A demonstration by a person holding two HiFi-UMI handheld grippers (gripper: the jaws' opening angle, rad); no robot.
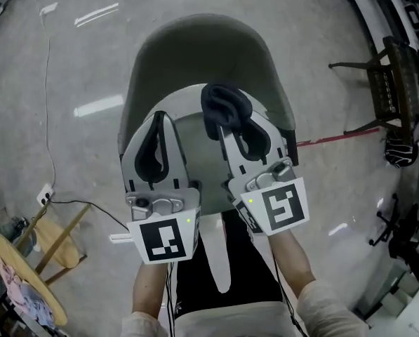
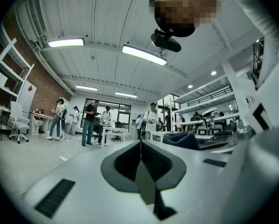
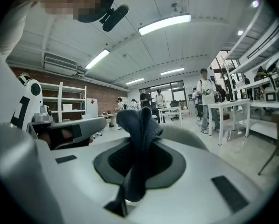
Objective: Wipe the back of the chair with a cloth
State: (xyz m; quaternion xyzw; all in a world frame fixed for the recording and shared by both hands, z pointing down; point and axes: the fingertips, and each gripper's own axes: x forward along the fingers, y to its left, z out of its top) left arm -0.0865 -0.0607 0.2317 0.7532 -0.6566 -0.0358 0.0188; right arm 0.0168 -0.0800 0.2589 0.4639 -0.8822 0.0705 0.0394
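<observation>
Cloth (image 3: 138, 125) sticks up, clamped in the right gripper (image 1: 231, 126).

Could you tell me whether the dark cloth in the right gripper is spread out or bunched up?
Bunched up: the dark blue cloth is a crumpled wad pinched between the jaws of the right gripper.

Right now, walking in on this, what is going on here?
A person holds a gripper in each hand above a grey chair. The right gripper is shut on a dark cloth, which sticks up from its jaws. The left gripper is shut and empty, held beside it. Whether the cloth touches the chair's back can't be told.
</observation>
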